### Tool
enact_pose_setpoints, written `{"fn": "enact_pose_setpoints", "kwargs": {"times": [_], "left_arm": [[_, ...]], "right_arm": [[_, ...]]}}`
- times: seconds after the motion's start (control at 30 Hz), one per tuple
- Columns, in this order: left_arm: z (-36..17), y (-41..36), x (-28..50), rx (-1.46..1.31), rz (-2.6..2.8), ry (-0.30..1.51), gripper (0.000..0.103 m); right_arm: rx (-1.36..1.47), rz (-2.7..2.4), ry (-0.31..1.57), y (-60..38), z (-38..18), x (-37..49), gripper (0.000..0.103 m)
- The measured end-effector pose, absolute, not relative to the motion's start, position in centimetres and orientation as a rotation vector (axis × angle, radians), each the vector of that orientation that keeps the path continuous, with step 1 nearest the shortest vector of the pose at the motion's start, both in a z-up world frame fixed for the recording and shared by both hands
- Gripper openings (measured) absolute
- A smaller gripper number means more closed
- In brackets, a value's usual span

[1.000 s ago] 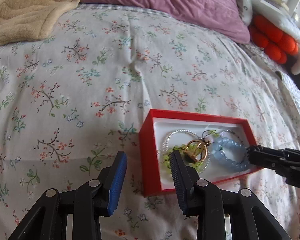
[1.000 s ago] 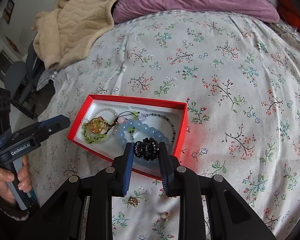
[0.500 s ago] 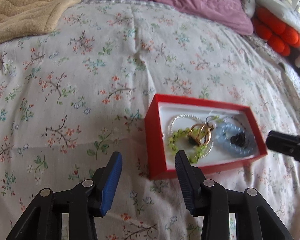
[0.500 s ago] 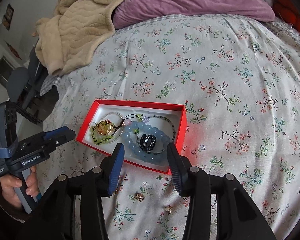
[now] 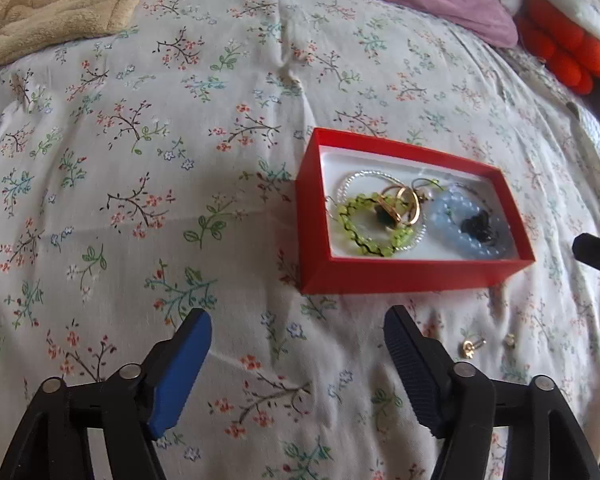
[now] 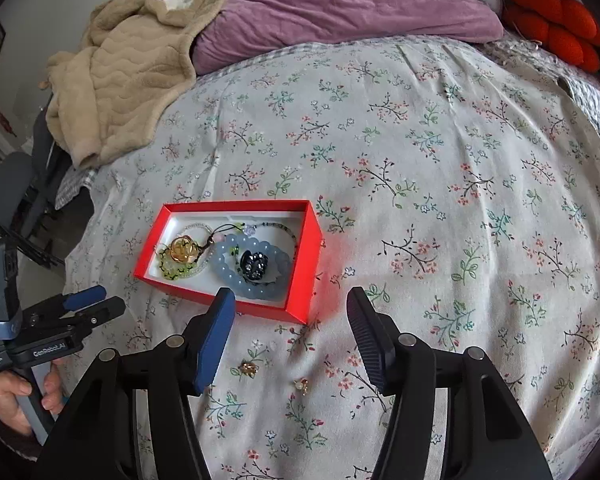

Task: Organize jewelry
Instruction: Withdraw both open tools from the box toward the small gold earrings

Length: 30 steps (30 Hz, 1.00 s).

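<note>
A red box (image 5: pixel 380 276) (image 6: pixel 300 264) with a white lining lies on the floral bedspread. It holds a green bead bracelet (image 5: pixel 364 240), a gold ring piece (image 6: pixel 182 249), a pale blue bead bracelet (image 6: pixel 260 284) and a black sparkly piece (image 6: pixel 254 266) (image 5: pixel 476 227) lying on the blue bracelet. Two small gold earrings (image 6: pixel 248 369) (image 6: pixel 302 385) lie loose on the bedspread in front of the box. My right gripper (image 6: pixel 290 336) is open and empty above them. My left gripper (image 5: pixel 298 344) is open and empty, left of the box front.
A beige blanket (image 6: pixel 120 80) and a purple pillow (image 6: pixel 340 4) lie at the head of the bed. An orange plush thing (image 6: pixel 556 24) sits at the far right. A dark chair (image 6: pixel 12 192) stands beside the bed at the left.
My right gripper let go of the black piece into the box, opened wide and drew back. My left gripper also drew back from the box and opened wider.
</note>
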<state>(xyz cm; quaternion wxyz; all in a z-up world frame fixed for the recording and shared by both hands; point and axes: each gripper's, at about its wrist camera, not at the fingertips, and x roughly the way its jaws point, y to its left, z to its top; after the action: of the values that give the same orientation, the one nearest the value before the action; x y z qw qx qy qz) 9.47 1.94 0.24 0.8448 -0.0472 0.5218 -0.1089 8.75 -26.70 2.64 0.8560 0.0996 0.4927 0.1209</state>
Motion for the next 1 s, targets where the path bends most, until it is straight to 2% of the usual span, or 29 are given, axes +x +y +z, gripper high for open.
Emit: {"fn": "enact_pose_setpoints", "kwargs": {"times": [0.17,0.37,1.0], "left_arm": [[0.6,1.2,8.0,-0.091,-0.247,1.101,0.087],[0.3,0.4,6.8,-0.098,-0.269,1.127,0.091],[-3.2,-0.6,6.7,-0.097,-0.295,1.249,0.092]], "right_arm": [[0.203,0.213,1.054,-27.6,2.1,7.5,0.069],[0.199,0.158,1.084,-28.4,1.4,6.7,0.070],[0.249,0.071,1.292,-28.4,-2.7,5.7,0.072]]}}
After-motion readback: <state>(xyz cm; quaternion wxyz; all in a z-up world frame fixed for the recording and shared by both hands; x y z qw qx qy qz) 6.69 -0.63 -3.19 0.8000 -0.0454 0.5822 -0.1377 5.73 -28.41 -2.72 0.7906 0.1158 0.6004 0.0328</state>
